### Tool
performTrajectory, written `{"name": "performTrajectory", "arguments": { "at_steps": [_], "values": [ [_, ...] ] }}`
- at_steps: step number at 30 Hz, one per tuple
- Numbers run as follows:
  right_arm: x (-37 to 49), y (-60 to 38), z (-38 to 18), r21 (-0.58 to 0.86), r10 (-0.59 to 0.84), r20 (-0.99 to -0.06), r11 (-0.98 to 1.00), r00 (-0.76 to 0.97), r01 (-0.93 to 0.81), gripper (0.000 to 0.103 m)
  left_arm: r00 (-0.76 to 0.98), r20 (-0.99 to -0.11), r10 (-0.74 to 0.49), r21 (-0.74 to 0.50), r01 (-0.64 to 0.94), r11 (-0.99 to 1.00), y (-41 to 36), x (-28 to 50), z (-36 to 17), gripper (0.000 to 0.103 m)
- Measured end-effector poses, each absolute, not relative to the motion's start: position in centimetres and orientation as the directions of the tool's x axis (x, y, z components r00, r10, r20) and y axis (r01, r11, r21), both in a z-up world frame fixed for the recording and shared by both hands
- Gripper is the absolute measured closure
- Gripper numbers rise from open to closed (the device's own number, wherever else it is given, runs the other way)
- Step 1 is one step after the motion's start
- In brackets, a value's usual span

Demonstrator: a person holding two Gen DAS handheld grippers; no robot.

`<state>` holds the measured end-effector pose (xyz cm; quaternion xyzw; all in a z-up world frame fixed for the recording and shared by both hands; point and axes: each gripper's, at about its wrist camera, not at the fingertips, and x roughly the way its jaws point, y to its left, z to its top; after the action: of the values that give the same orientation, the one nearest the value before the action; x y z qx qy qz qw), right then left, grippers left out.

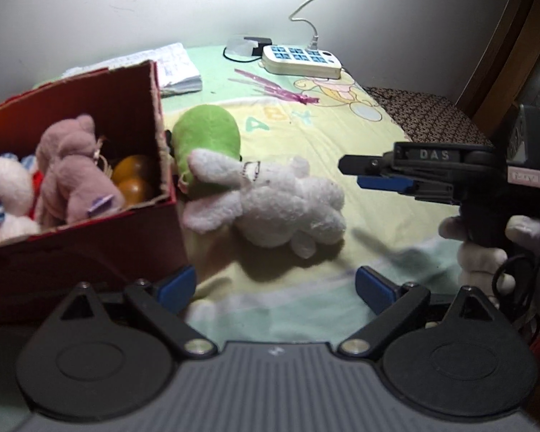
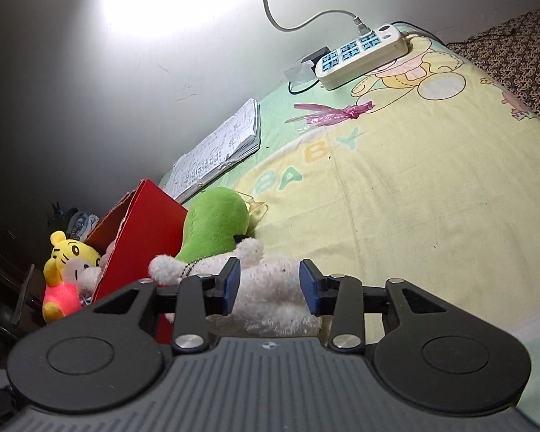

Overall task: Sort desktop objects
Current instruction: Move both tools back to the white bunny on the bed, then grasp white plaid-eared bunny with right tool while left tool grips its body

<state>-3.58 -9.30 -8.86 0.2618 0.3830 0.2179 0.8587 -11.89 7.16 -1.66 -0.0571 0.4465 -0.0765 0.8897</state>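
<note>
At the left edge of the desk, which is covered by a pastel cartoon cloth (image 1: 360,194), stands an open red cardboard box (image 1: 90,252). It already holds soft toys: a pink-mauve plush bear (image 1: 72,169), a pale pink one at the far left, and two round orange objects in the corner. A yellow tiger toy (image 2: 63,273) sits at the box's far side, though whether in or beside it cannot be told.

Just right of the box, touching its wall, lies a green plush toy (image 1: 207,133). Against it, nearer the front edge, lies a white plush rabbit (image 1: 270,201) on its side, a small ball chain at its neck. Its long axis runs left to right, parallel to the front edge, head and ears toward the box.

The left gripper (image 1: 275,288) hovers in front of the rabbit, fingers spread wide and holding nothing. Further right, the right gripper (image 2: 269,284) points leftward at the rabbit's rear end; its blue pads are parted, with the white fur showing between them, not yet pinched. The right gripper seems nearer and better placed to grasp, approaching along the rabbit's length.

Toward the back edge lie an open notebook (image 2: 219,147), a pink ribbon scrap (image 2: 327,113) and a white power strip (image 1: 300,59).
</note>
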Motion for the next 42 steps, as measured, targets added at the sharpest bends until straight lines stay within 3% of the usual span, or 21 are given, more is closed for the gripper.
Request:
{"name": "performTrajectory", "arguments": {
  "at_steps": [10, 16, 22, 25, 29, 34, 36, 38, 42],
  "values": [
    [1.4, -8.0, -12.9, 0.725, 0.667, -0.553, 0.68, 0.499, -0.105, 0.061, 0.543, -0.826, -0.148, -0.149, 0.043, 0.988, 6.5, -10.8, -4.9, 0.007],
    [-1.3, -7.5, -11.4, 0.779, 0.795, -0.477, 0.58, 0.376, -0.238, 0.065, 0.521, -0.835, -0.177, -0.188, 0.032, 0.982, 7.7, -11.9, -5.7, 0.007],
    [-5.2, -5.4, -11.0, 0.81, 0.868, -0.462, 0.497, 0.184, -0.31, 0.065, 0.494, -0.837, -0.236, -0.245, 0.046, 0.968, 8.8, -14.2, -5.8, 0.007],
    [-5.7, -6.1, -9.9, 0.807, 0.865, -0.436, 0.498, 0.249, -0.318, 0.065, 0.485, -0.841, -0.238, -0.254, 0.034, 0.967, 9.0, -14.5, -6.2, 0.007],
    [-4.4, -6.4, -10.2, 0.756, 0.805, -0.51, 0.587, 0.303, -0.29, 0.064, 0.482, -0.836, -0.263, -0.303, -0.007, 0.953, 9.3, -13.8, -6.7, 0.007],
    [-3.7, -4.4, -12.3, 0.738, 0.793, -0.562, 0.609, 0.236, -0.291, 0.062, 0.494, -0.834, -0.244, -0.303, -0.041, 0.952, 9.6, -12.4, -6.9, 0.016],
    [-3.9, -4.1, -12.9, 0.765, 0.81, -0.548, 0.586, 0.207, -0.268, 0.064, 0.487, -0.841, -0.234, -0.296, -0.053, 0.954, 10.0, -12.1, -7.1, 0.028],
    [-4.1, -4.1, -13.3, 0.802, 0.836, -0.521, 0.549, 0.175, -0.236, 0.072, 0.48, -0.844, -0.242, -0.304, -0.056, 0.951, 10.5, -12.3, -7.2, 0.03],
    [-5.7, -4.2, -12.9, 0.823, 0.854, -0.502, 0.52, 0.137, -0.23, 0.072, 0.473, -0.838, -0.274, -0.324, -0.027, 0.946, 11.0, -13.1, -7.0, 0.03]
  ]
}}
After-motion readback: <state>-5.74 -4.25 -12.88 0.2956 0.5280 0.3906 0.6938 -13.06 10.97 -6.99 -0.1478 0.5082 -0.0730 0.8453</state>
